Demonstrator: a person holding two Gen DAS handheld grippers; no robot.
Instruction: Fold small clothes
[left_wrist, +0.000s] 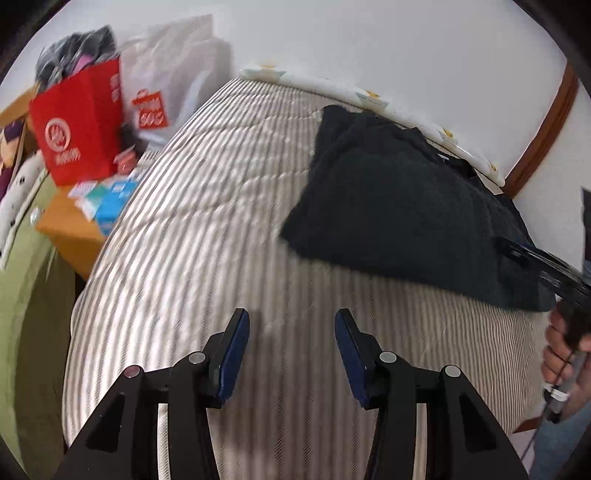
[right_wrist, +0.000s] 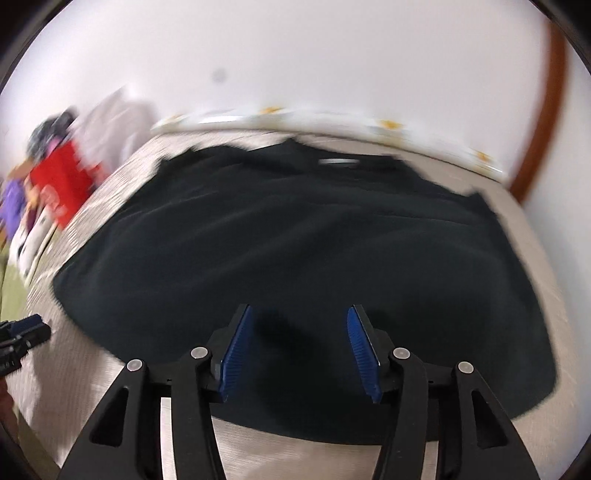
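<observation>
A black garment (left_wrist: 399, 206) lies spread flat on the striped bed cover (left_wrist: 192, 221), toward its far right side. My left gripper (left_wrist: 291, 314) hovers over bare striped cover, to the left of and nearer than the garment, jaws open with nothing between them. In the right wrist view the garment (right_wrist: 295, 240) fills the middle, its neck label at the far edge. My right gripper (right_wrist: 300, 310) hangs above the garment's near hem, open, the blue pads (right_wrist: 236, 354) clear of the cloth. The right gripper (left_wrist: 535, 266) and the hand holding it (left_wrist: 561, 350) show at the right edge.
A red paper bag (left_wrist: 81, 122), a white plastic bag (left_wrist: 173, 74) and small boxes (left_wrist: 110, 199) crowd a wooden table left of the bed. Green fabric (left_wrist: 22, 295) hangs at far left. A white wall and brown door frame (left_wrist: 546, 122) stand behind the bed's floral edge (left_wrist: 369, 96).
</observation>
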